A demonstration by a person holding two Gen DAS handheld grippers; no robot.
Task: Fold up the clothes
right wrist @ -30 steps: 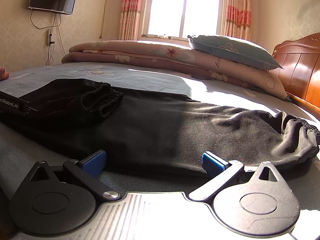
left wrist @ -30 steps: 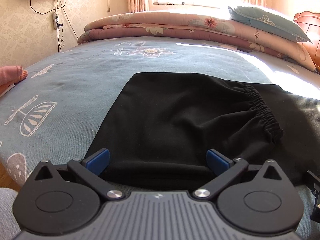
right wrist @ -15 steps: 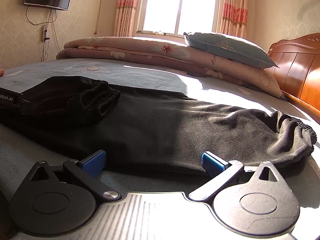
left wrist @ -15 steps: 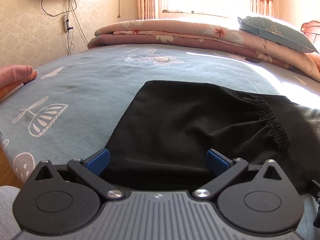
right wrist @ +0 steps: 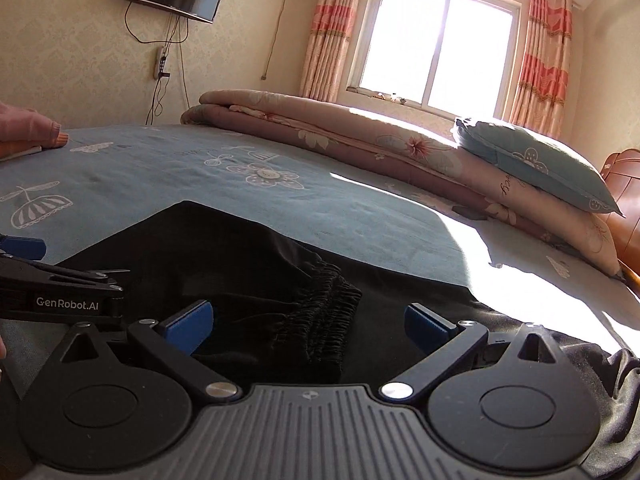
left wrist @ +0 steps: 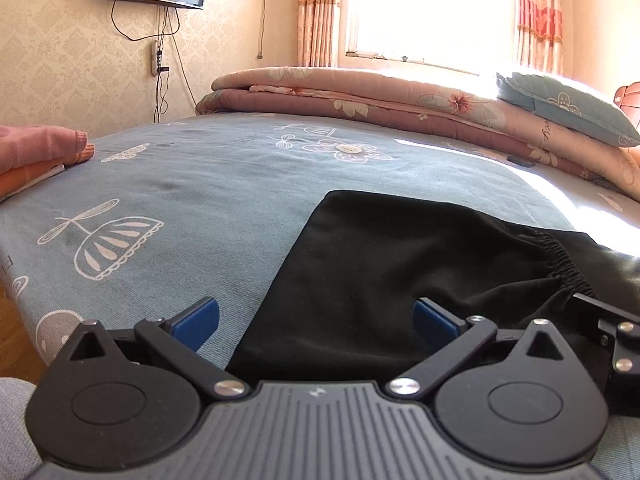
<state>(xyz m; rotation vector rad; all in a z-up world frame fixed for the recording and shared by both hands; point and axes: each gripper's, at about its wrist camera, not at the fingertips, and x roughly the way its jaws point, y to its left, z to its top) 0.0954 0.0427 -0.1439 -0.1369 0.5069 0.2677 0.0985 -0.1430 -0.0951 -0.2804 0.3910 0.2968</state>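
Observation:
Black trousers lie partly folded on the blue bedsheet, one end doubled over so an elastic cuff rests on top. My left gripper is open at the near left corner of the fold, its left pad over the sheet. In the right wrist view the same cuff lies between the blue pads of my right gripper, which is open just above the cloth. The left gripper's black body shows at that view's left edge. Nothing is held.
Folded pink quilts and a blue pillow line the far side of the bed. A pink and orange garment pile sits at the left edge. The wooden headboard is at right; wooden floor shows past the near left edge.
Both grippers have shifted left and tilted up. The right one has moved from the long trouser leg to the folded cuff end, close beside the left one. Both stayed open.

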